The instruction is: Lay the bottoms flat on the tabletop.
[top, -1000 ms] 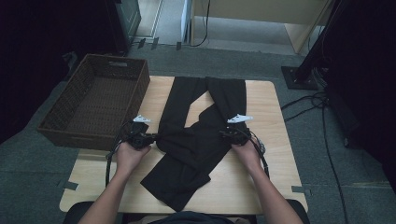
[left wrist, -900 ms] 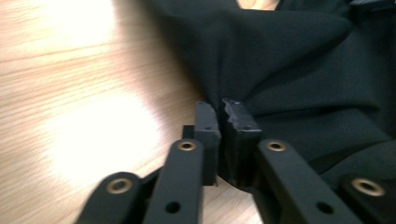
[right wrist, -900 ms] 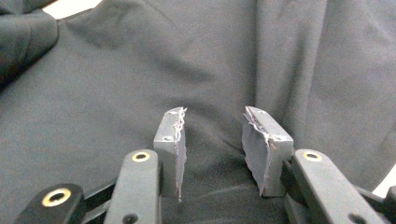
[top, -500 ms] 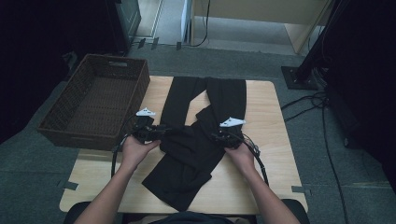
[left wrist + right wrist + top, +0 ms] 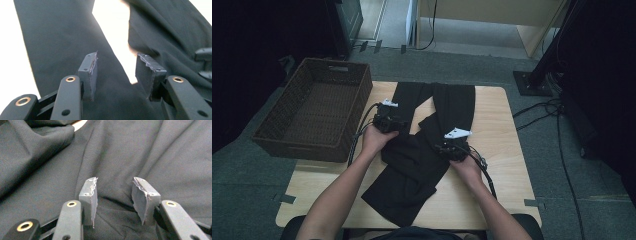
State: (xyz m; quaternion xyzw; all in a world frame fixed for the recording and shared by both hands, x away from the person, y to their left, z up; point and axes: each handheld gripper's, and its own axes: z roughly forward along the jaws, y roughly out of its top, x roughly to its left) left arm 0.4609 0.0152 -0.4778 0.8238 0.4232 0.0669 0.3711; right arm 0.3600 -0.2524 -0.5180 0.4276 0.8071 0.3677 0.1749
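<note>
A pair of black trousers (image 5: 422,160) lies on the wooden table (image 5: 502,130), legs toward the far edge and the near part rumpled and folded over. My left gripper (image 5: 393,121) hovers at the left leg. In the left gripper view its jaws (image 5: 116,56) stand open over the dark cloth (image 5: 62,37); they have just been opening and pinch nothing. My right gripper (image 5: 451,147) rests on the middle of the trousers. The right gripper view has its open jaws (image 5: 115,181) over wrinkled fabric (image 5: 120,147), the pads clear of it.
A brown wicker basket (image 5: 317,110) stands off the table's left side, its rim near my left hand. Bare wood lies to the right of the trousers and along the near left corner. Cables trail on the floor at the right.
The left gripper let go of the cloth, opened, and moved away from me and rightward onto the left leg. The right gripper shifted slightly left.
</note>
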